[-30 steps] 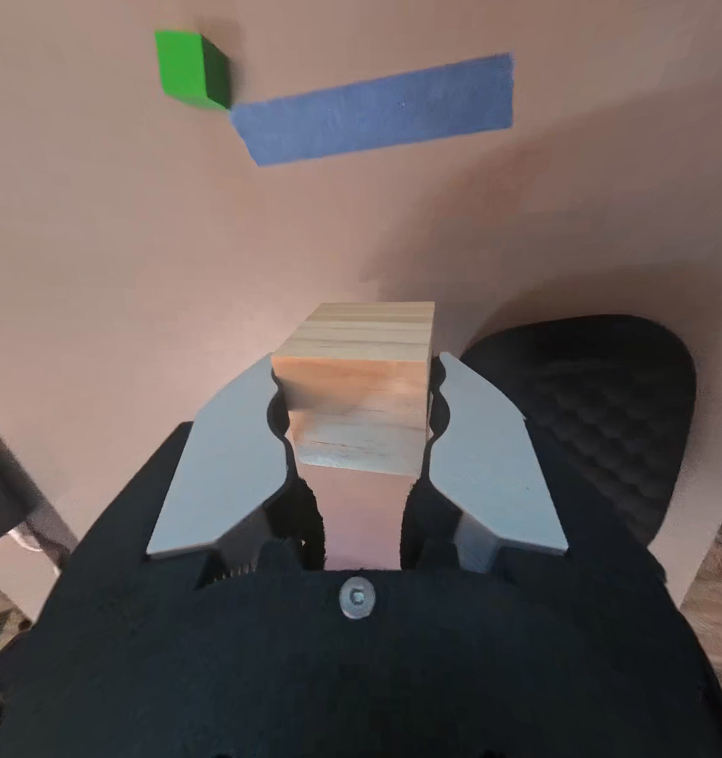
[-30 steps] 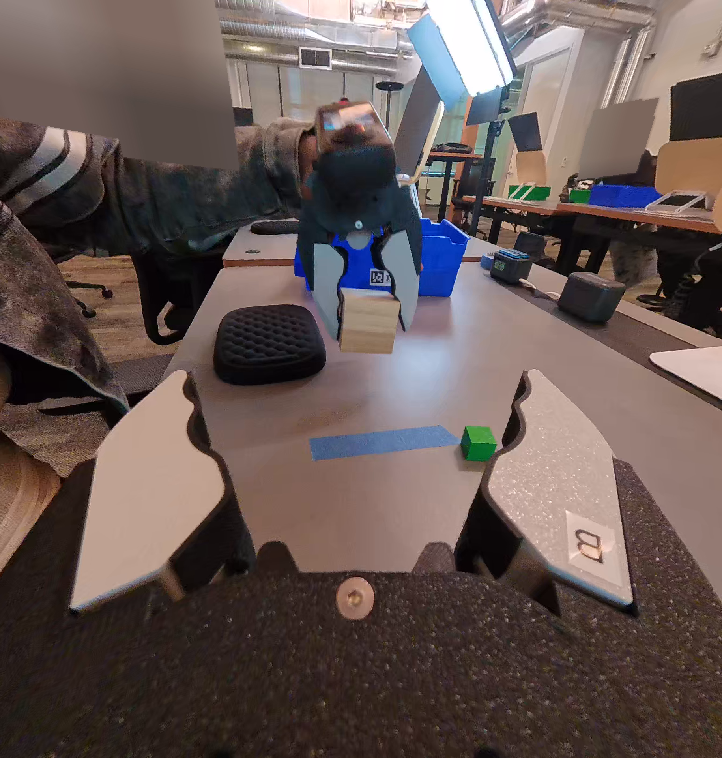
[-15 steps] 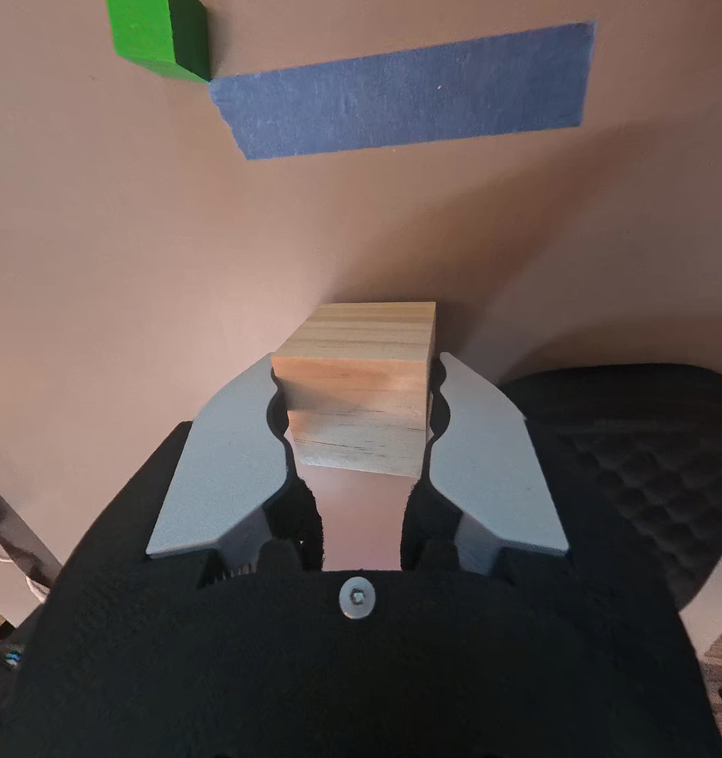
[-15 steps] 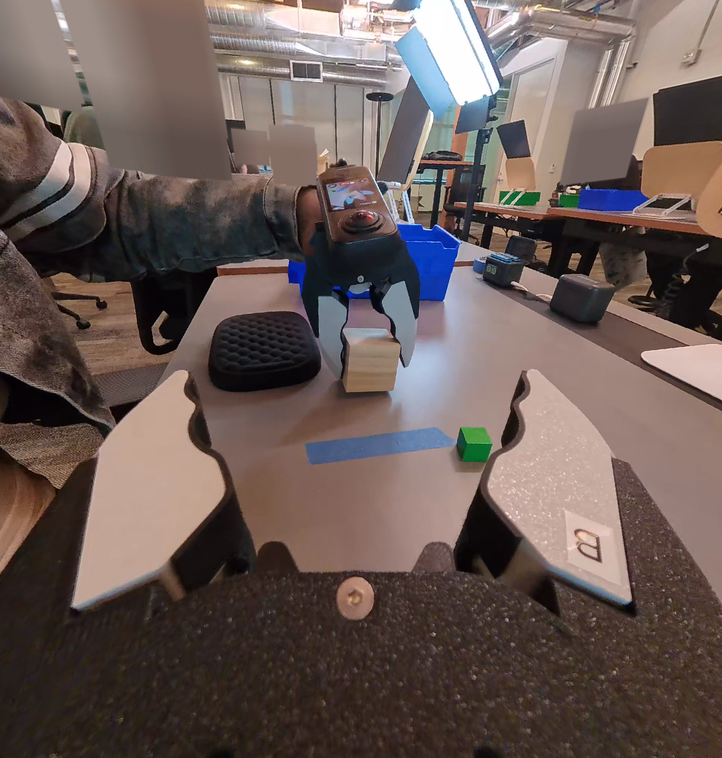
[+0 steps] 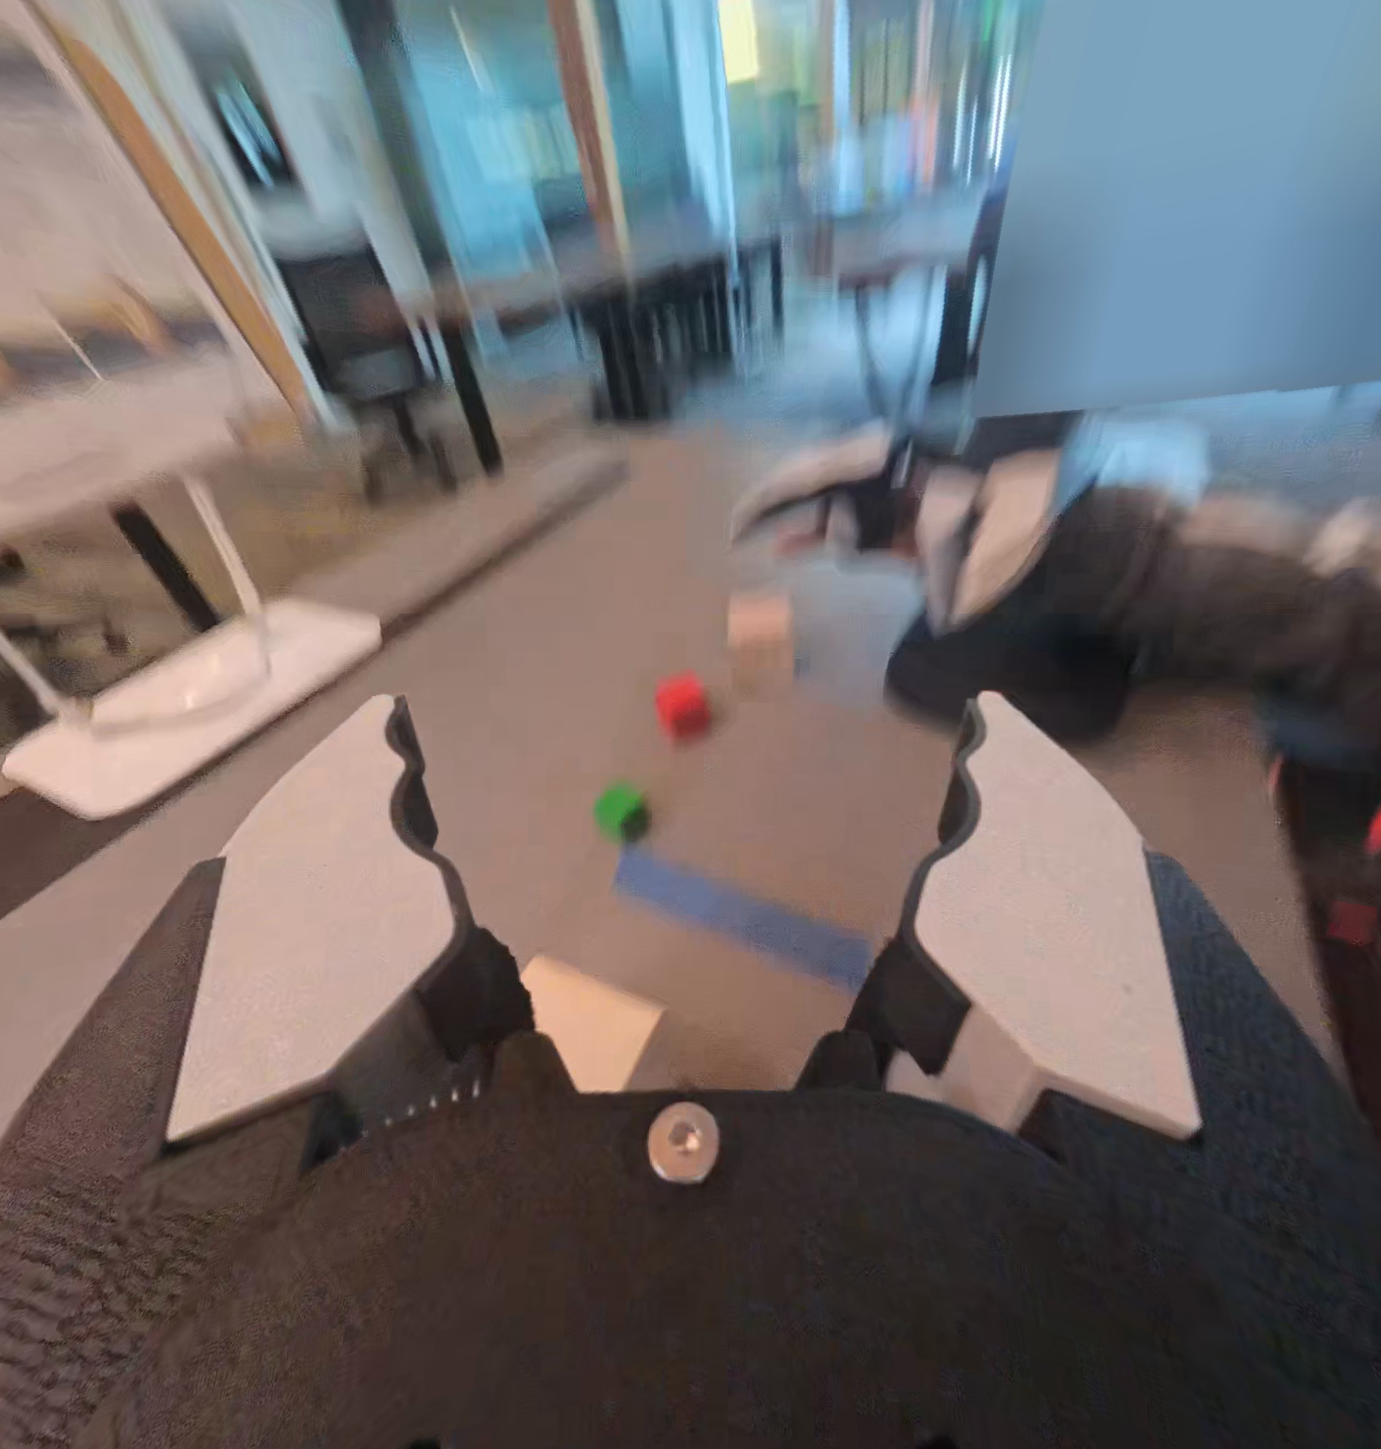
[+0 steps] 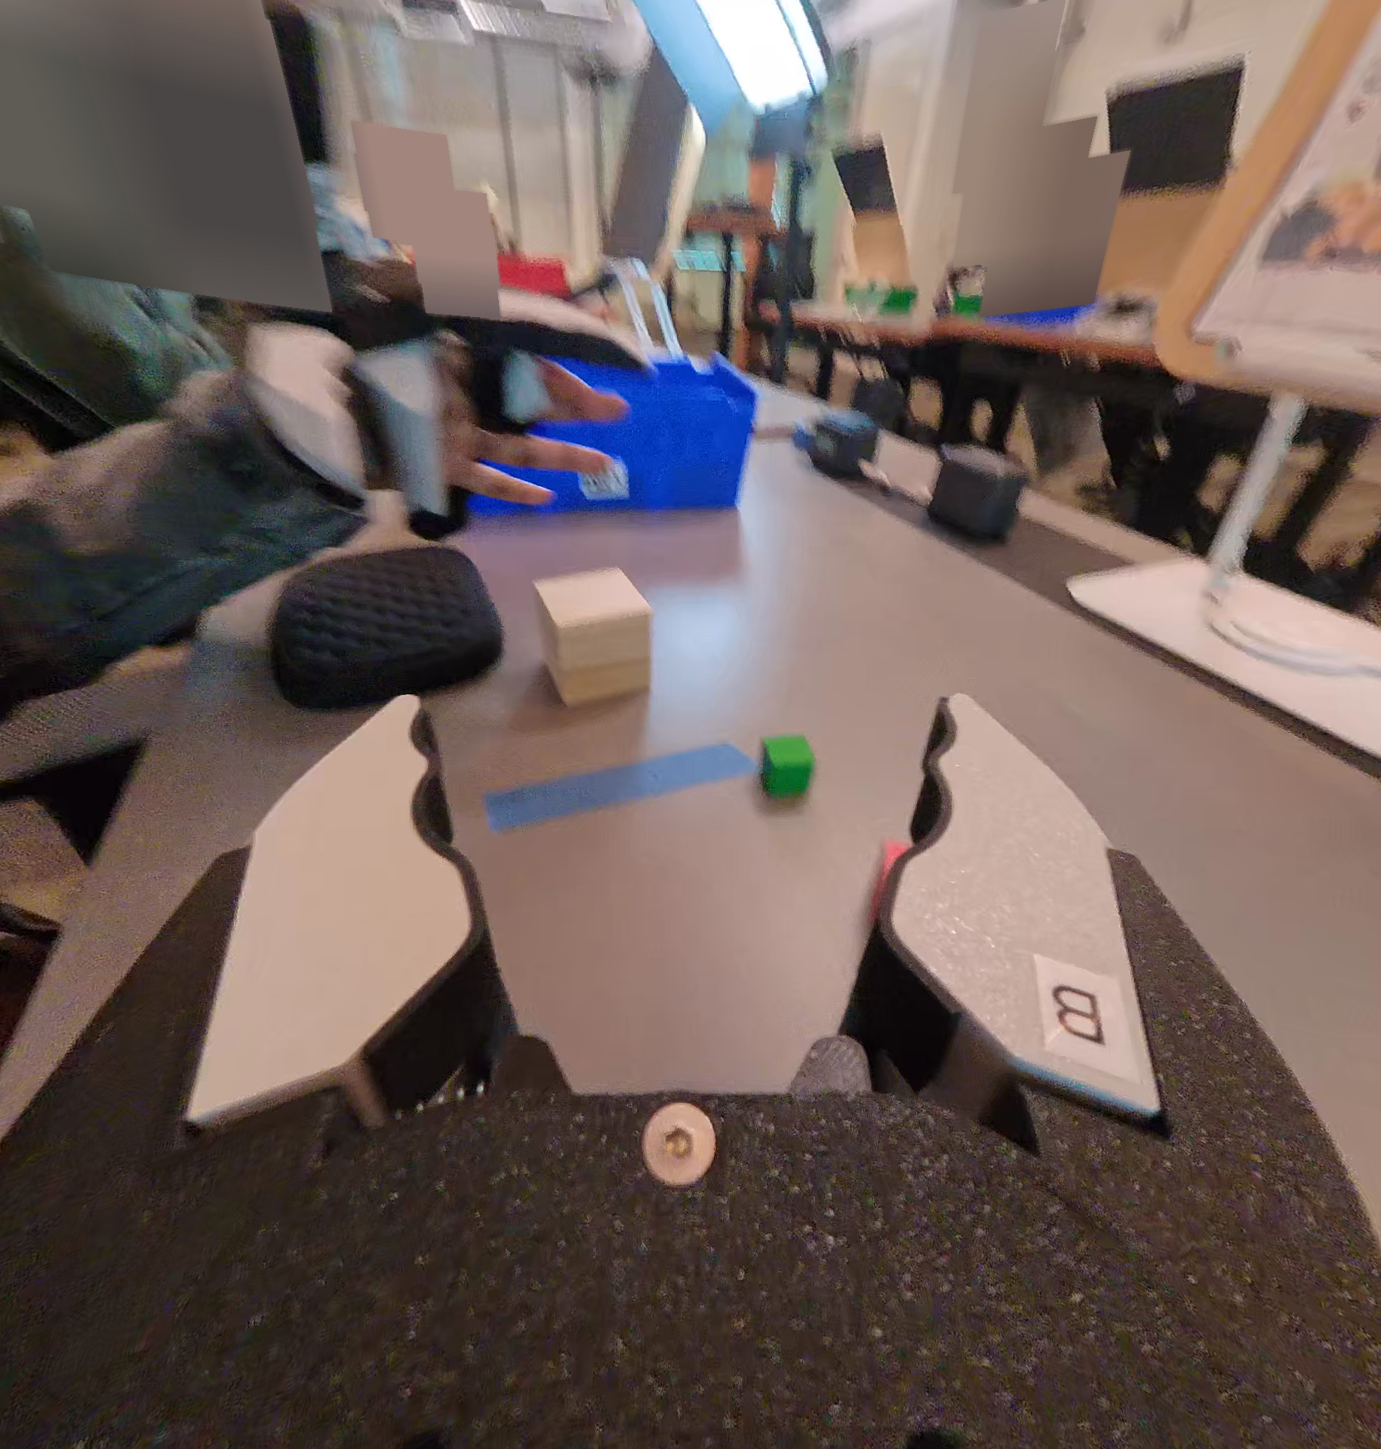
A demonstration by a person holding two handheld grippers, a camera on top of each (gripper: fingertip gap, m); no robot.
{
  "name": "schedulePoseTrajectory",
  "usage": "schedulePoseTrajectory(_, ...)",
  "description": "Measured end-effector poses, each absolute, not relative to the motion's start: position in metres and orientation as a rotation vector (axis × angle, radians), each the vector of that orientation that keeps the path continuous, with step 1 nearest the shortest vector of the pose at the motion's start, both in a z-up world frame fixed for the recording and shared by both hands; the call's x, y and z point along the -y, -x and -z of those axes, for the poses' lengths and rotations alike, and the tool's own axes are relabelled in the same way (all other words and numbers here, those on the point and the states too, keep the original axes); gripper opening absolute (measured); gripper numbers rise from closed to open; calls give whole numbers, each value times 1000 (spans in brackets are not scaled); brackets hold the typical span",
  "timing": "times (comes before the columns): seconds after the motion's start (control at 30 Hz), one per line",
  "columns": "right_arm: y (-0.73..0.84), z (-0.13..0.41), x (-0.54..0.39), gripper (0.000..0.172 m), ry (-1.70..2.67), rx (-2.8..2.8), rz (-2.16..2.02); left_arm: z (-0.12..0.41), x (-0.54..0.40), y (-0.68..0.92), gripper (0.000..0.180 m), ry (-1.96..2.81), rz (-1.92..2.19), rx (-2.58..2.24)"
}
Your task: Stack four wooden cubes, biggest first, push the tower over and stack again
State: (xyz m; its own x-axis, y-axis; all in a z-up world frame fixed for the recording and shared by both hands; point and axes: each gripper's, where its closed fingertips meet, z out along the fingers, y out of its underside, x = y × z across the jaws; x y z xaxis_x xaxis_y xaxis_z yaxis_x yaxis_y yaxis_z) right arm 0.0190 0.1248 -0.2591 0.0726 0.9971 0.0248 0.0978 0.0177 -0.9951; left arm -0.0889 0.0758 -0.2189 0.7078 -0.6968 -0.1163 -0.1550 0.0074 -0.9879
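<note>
The red cube (image 6: 885, 870) is almost wholly hidden behind the right gripper's finger (image 6: 1009, 902), beside the blue tape strip (image 6: 617, 784). The large wooden cube (image 5: 589, 1035) is partly covered by the left gripper's body, just this side of the tape. Beyond the tape, a smaller wooden cube (image 5: 759, 639) and the room are smeared by blur.

Blue bin (image 6: 672, 439); black pad (image 6: 385, 623); blue tape (image 6: 621, 784).
</note>
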Motion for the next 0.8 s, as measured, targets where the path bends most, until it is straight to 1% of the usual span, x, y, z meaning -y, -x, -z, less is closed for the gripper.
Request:
schedulePoseTrajectory(0.03,-26,267,-134,110,1382,1269,-1019,205,-64,88,126,1402,565,-609)
schedulePoseTrajectory(0.1,-44,284,-150,99,1562,1363,-864,196,-41,88,127,1265,669,-485)
schedulePoseTrajectory(0.2,-71,306,-165,98,1737,1600,-660,211,-25,84,128,1292,650,-476)
schedulePoseTrajectory(0.27,-82,317,-181,89,1772,1736,-508,220,-21,82,128,1334,613,-510)
schedulePoseTrajectory(0.33,-85,328,-190,81,1762,1901,-431,222,-19,80,128,1349,588,-538)
schedulePoseTrajectory(0.43,-80,340,-198,73,1591,2185,-351,217,-20,78,128,1335,595,-533)
schedulePoseTrajectory(0.53,-79,351,-207,71,1477,2419,-241,212,-19,74,128,1320,603,-541)
schedulePoseTrajectory(0.57,-80,357,-209,68,1447,2487,-208,212,-19,73,128,1320,598,-546)
schedulePoseTrajectory(0.63,-78,365,-215,49,1419,2538,-145,211,-20,71,128,1317,586,-545)
schedulePoseTrajectory(0.73,-68,357,-210,47,1549,2408,-303,210,-22,70,127,1311,537,-531)
schedulePoseTrajectory(0.8,-50,333,-199,47,1629,2153,-578,208,-28,72,125,1286,441,-498)
